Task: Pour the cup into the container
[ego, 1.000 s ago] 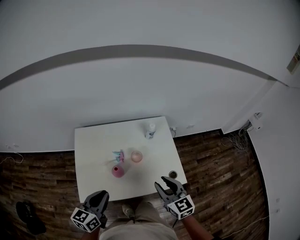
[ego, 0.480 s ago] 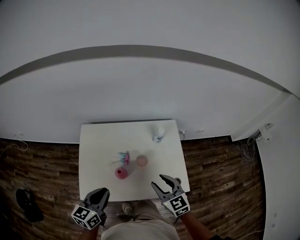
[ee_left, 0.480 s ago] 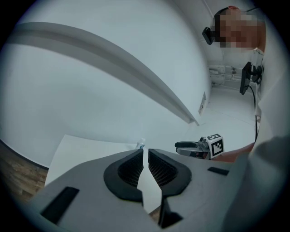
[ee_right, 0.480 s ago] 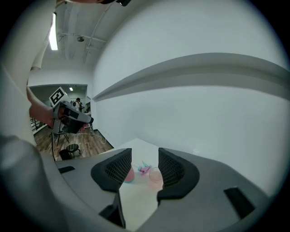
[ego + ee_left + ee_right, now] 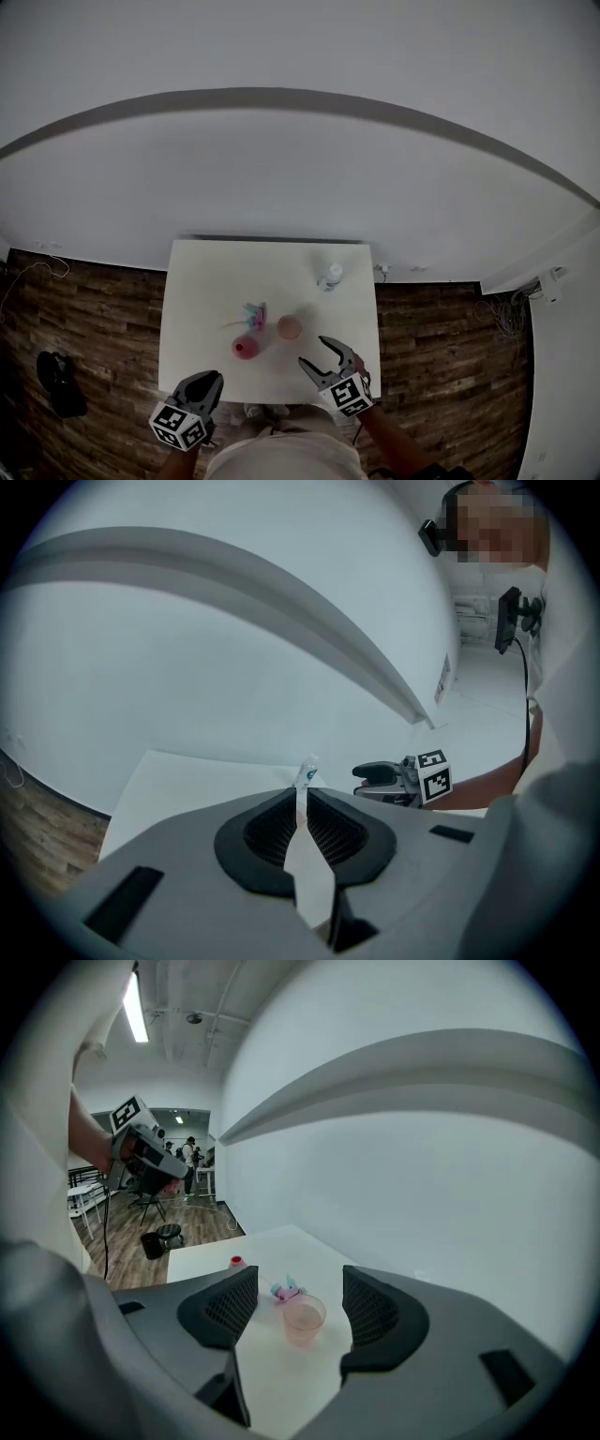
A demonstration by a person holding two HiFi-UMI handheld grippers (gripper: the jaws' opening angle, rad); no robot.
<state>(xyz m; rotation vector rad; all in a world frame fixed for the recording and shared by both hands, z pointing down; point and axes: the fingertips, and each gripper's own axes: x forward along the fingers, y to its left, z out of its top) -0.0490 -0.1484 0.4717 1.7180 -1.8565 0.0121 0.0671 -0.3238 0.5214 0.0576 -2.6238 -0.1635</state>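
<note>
So: pink cup [image 5: 289, 327] stands near right tool [image 5: 314, 352] at 11 o'clock, in line with its jaws, which have just been opening wide, nothing between them yet. Left tool [image 5: 208, 380] is farther off, jaws together.

Right gripper [image 5: 313, 351]: jaws have just been opening, from a narrow gap to wide apart, with nothing between the pads. It has moved from off the near right corner of the table [image 5: 202, 281] to over its near edge, closer to the cup [image 5: 289, 327].
Left gripper [image 5: 210, 380]: apparently nudged forward toward the table edge.
Table: now sits more centred in the head view.
</note>
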